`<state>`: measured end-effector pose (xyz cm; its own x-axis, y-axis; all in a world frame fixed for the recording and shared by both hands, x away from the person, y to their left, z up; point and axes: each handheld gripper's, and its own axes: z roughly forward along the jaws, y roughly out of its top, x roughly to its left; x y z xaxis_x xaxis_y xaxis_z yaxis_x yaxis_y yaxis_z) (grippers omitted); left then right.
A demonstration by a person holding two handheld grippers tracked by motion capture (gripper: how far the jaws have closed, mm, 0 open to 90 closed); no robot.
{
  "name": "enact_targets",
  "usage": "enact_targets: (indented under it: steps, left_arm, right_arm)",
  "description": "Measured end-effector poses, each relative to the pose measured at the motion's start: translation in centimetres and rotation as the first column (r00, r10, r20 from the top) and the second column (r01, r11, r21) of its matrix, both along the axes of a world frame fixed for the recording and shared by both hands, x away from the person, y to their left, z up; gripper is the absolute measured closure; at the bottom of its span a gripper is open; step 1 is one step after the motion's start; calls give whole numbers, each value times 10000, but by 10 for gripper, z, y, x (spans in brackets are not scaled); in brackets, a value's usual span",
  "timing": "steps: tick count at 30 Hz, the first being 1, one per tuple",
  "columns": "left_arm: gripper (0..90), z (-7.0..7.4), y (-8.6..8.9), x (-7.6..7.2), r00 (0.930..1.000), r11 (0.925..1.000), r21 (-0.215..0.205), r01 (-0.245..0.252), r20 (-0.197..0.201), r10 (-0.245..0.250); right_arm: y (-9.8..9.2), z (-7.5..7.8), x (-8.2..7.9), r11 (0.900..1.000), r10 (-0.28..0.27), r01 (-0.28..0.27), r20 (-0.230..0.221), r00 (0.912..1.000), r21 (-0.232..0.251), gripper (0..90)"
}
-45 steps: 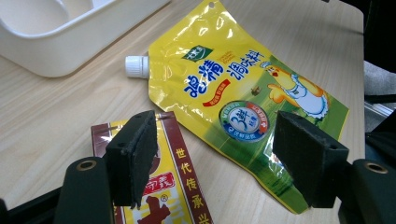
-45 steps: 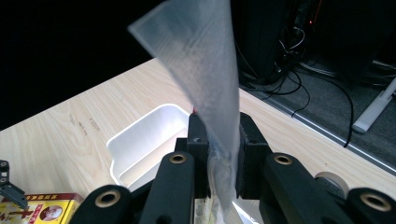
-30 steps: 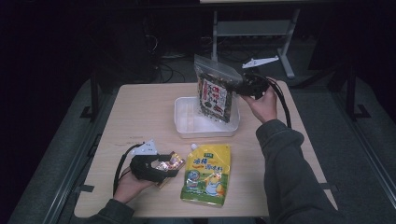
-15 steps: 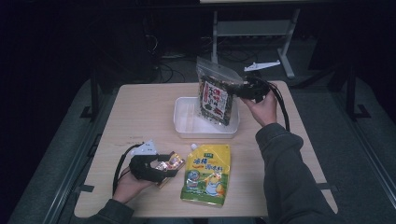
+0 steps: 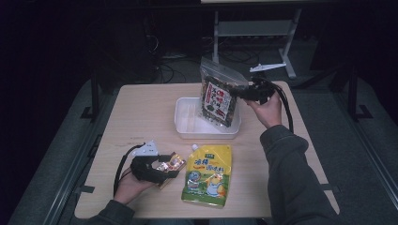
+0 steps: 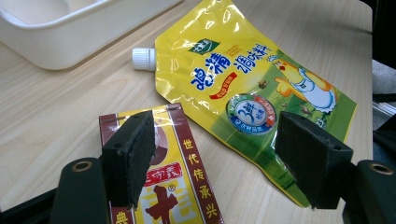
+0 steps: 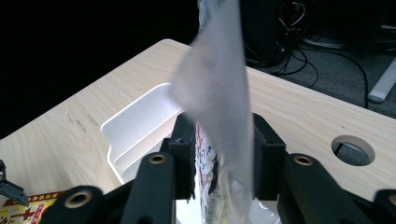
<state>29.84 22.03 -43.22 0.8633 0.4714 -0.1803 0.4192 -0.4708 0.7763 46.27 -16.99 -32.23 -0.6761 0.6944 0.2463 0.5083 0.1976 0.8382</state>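
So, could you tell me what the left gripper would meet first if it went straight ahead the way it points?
Probably the yellow spouted pouch: it lies just beyond the left gripper, whose open jaws straddle a red-and-yellow packet. Depth is uncertain.

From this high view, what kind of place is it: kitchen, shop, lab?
Most likely a lab or recording room: a bare wooden table in a dark space, loose cables on the floor behind it, and a metal stand at the back.
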Motion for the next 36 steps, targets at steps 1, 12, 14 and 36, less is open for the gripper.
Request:
enact_targets:
  steps: [1,12,14,36]
  left_arm:
    - [282,0,-1,0,10000,10000,11,-2,2,2]
    - [269,2,-1,-1,9999,10000,-13,-22,98,22]
    - [268,2,-1,-1,9999,10000,-29,-25,97,25]
    - [247,6,-4,-1,9998,10000,-54,-15,198,16]
  right_arm:
    - [-1,0,-1,10000,-8,8,-21,10000,41,631]
    - [-10,1,-4,9998,40,-35,-252,9997,210,542]
    - [-11,0,-6,9997,68,-60,-285,9996,253,535]
    - [-33,-2,-33,9991,112,-87,-584,9982,421,448]
